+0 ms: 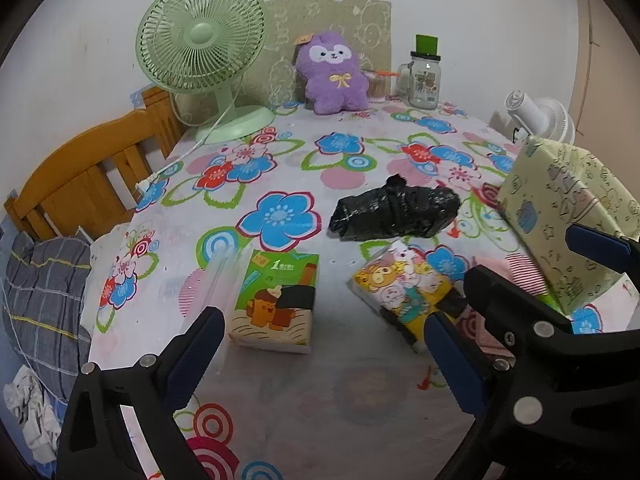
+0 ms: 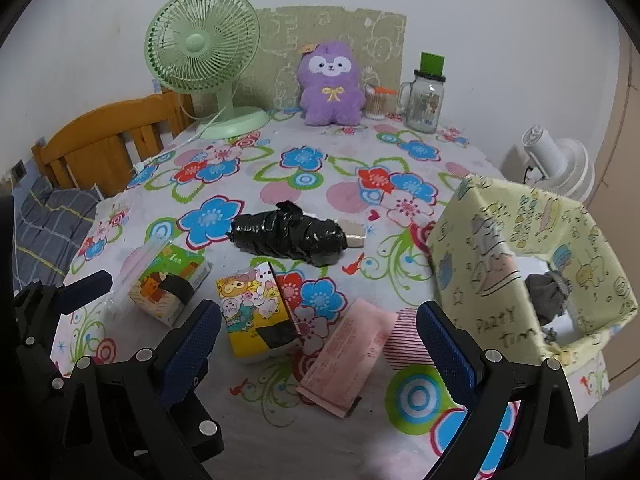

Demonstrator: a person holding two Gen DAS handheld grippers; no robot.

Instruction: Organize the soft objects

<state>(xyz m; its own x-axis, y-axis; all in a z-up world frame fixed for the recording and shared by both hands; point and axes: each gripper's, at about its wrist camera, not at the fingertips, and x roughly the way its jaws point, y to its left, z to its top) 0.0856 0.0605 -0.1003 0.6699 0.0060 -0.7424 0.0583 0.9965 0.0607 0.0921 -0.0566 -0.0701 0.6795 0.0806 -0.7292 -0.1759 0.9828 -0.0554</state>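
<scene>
On the flowered tablecloth lie a green tissue pack (image 1: 276, 304) (image 2: 168, 286), a yellow cartoon tissue pack (image 1: 404, 288) (image 2: 256, 312), a black wrapped bundle (image 1: 396, 212) (image 2: 290, 234) and a pink packet (image 2: 346, 356). A purple plush (image 1: 334, 74) (image 2: 330, 84) sits at the back. A yellow patterned box (image 1: 568, 216) (image 2: 532, 264) stands at the right, something grey inside. My left gripper (image 1: 320, 352) is open above the near table, between the two tissue packs. My right gripper (image 2: 318, 344) is open and empty over the yellow pack and pink packet.
A green fan (image 1: 202, 46) (image 2: 202, 54) stands at the back left, a glass jar with a green lid (image 1: 425, 76) (image 2: 426, 96) at the back right. A white fan (image 2: 556, 164) stands beyond the table's right edge. A wooden bed frame (image 1: 88, 184) is left.
</scene>
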